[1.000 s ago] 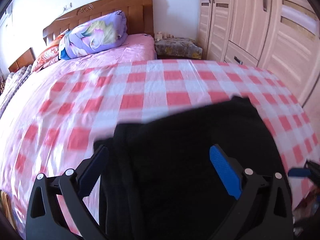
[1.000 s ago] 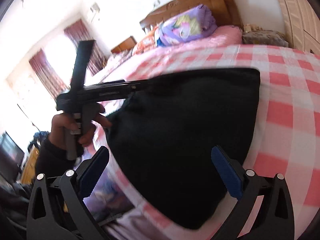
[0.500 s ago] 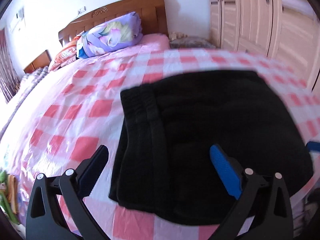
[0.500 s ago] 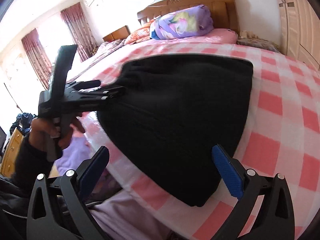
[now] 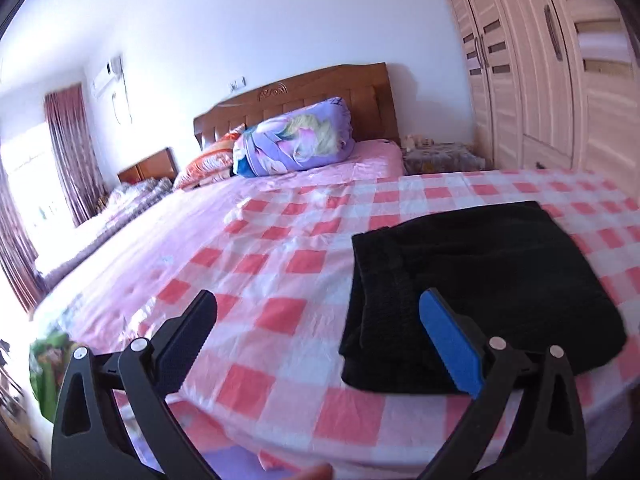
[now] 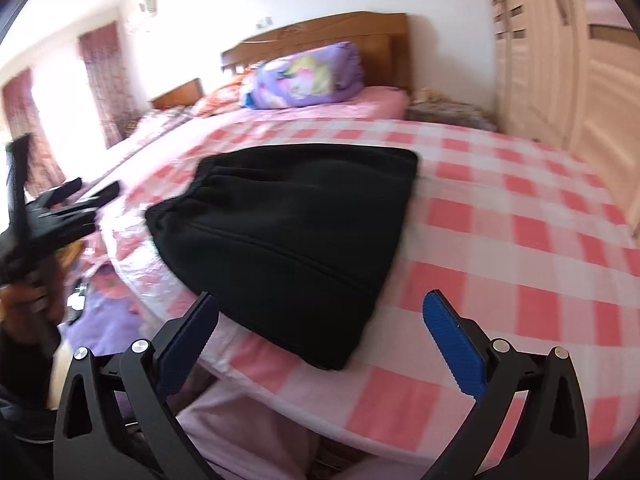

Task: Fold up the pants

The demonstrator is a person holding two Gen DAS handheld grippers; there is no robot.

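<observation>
The black pants (image 5: pixel 480 280) lie folded in a compact rectangle on the pink checked bed cover (image 5: pixel 280 264), near the foot edge. My left gripper (image 5: pixel 320 328) is open and empty, held above the bed to the left of the pants. In the right wrist view the pants (image 6: pixel 288 232) lie flat with the elastic waistband at their left end. My right gripper (image 6: pixel 320 328) is open and empty, just off the pants' near corner. The left gripper also shows in the right wrist view (image 6: pixel 80 196), held in a hand at far left.
A purple rolled quilt (image 5: pixel 296 144) and pillows lie at the wooden headboard (image 5: pixel 304 88). A wardrobe (image 5: pixel 560 80) stands on the right. A small covered stand (image 5: pixel 440 158) sits beside the bed. Curtains and a bright window are at the left.
Both grippers have drawn back from the pants and lifted. The left gripper has swung left, so the pants now lie to its right. The pants stay flat on the bed.
</observation>
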